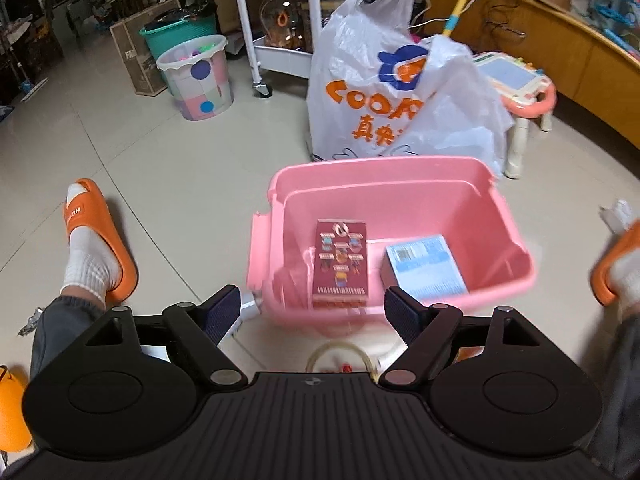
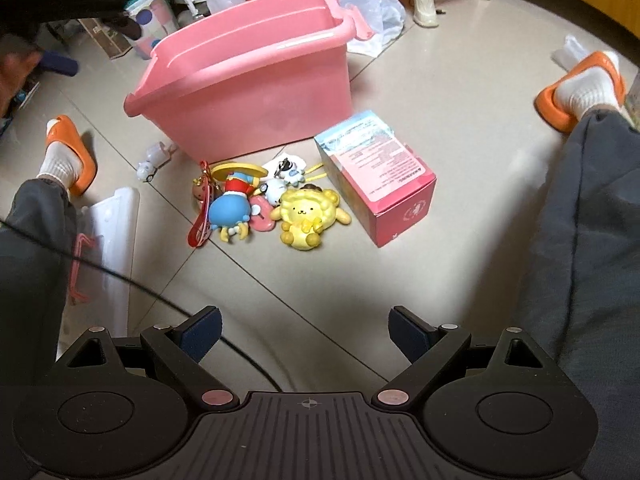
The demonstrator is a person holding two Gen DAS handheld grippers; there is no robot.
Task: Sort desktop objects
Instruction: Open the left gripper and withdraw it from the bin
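Left gripper (image 1: 312,308) released, empty, above the pink plastic bin (image 1: 400,172); right gripper (image 2: 306,332) released, yellow plush toy (image 2: 306,216) ahead.

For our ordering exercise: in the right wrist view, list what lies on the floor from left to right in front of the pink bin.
White toy car → red strap → blue figure → yellow plush dog → pink box.

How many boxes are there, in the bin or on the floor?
3: a dark red box and a blue box inside the pink bin, and a pink box on the floor beside it.
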